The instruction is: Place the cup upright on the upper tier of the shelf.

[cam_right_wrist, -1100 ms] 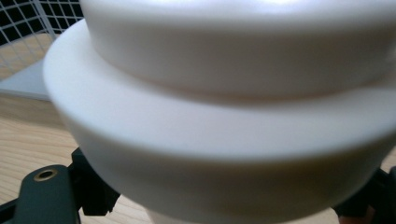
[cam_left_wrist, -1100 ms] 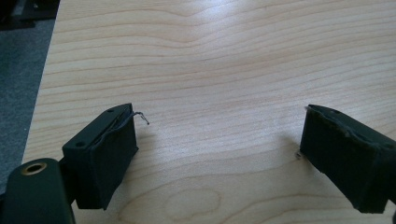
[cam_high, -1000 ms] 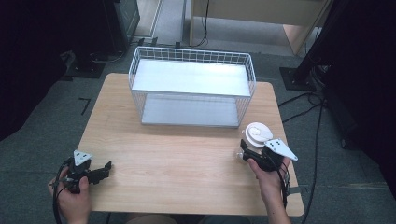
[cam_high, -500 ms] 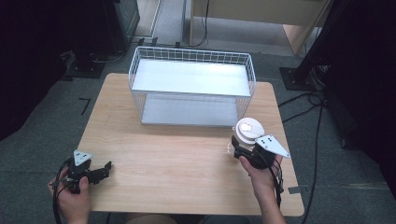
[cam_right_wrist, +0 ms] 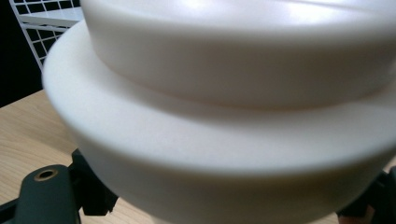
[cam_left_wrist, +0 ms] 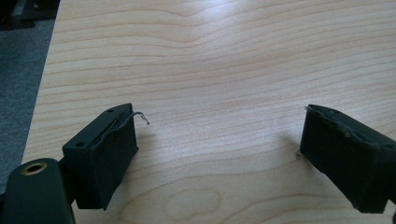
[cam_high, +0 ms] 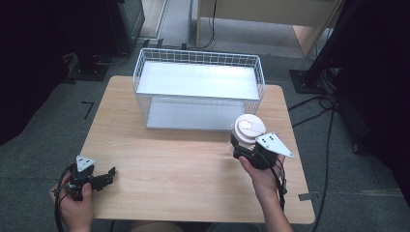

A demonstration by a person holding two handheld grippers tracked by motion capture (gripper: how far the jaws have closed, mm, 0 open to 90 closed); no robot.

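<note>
A white lidded cup (cam_high: 249, 128) hangs just above the right side of the wooden table (cam_high: 183, 164), with my right gripper (cam_high: 240, 145) shut on its lower part. The cup sits close in front of the white wire basket (cam_high: 198, 54), near its front right corner. In the right gripper view the cup's lid and rim (cam_right_wrist: 224, 140) loom very close, with the jaws low at both sides. My left gripper (cam_high: 109, 175) rests at the table's front left, open, with only bare wood between its fingers (cam_left_wrist: 109, 158).
The wire basket holds a white shelf panel and stands at the back middle of the table. Dark floor, cables and stand bases surround the table. A person's hands come in from the front edge.
My right gripper has lifted the white cup and carried it left and toward the basket. The left gripper has stayed where it was.
</note>
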